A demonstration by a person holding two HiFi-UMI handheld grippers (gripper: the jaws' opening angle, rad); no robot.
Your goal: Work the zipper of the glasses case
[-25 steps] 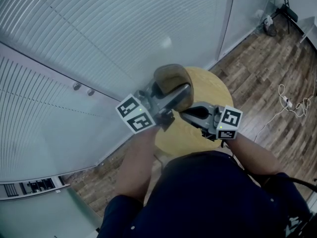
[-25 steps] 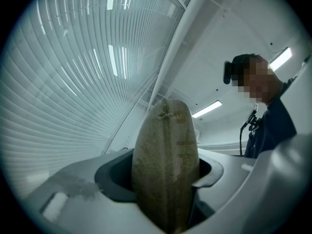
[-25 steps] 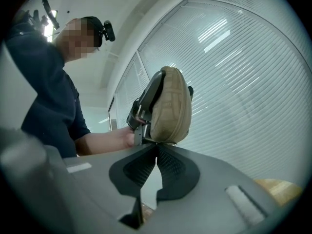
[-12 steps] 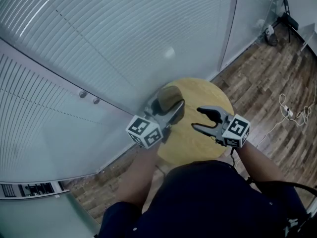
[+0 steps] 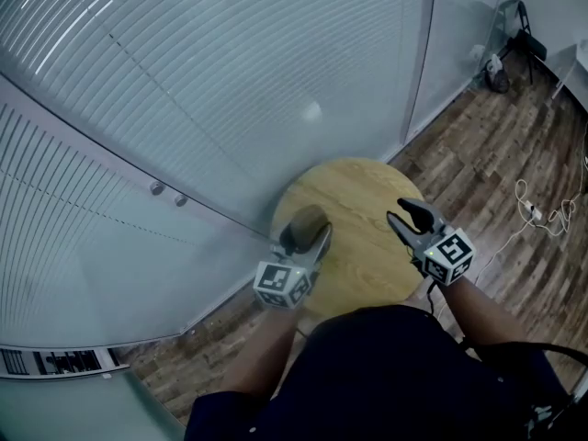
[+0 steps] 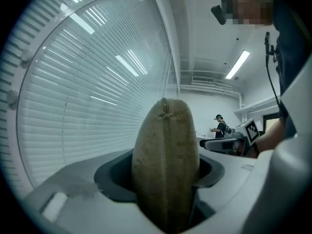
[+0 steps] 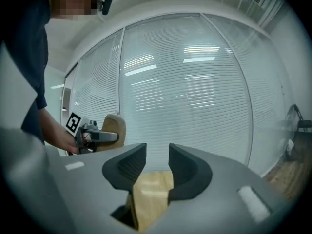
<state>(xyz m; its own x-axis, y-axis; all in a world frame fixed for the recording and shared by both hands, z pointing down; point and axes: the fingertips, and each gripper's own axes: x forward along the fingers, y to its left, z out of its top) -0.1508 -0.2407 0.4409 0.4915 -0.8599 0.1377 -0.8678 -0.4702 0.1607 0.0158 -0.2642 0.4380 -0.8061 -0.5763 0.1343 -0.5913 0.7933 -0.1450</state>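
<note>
Head view: a round wooden bench stands at mid-frame, against a wall of slatted blinds, with plank floor to the right. The left hand-held gripper, left of centre, is clenched on the glasses case. The case sits over the bench's left edge; whether it touches the wood cannot be told. The right hand-held gripper is at the bench's right edge, well apart from the case.

Left gripper view: the glasses case fills the lower middle, standing upright between the two jaws, which press on its sides. It is a rounded oval of tan, coarse-woven fabric, narrower at the top. A raised seam runs straight down its middle and ends in a small knot-like bump at the top. A person stands far off at right.

Right gripper view: the jaws stand a little apart, having just been closing, with nothing between them. Only the bench's wood shows through the gap. At left, the case shows tan and rounded in the other gripper.
</note>
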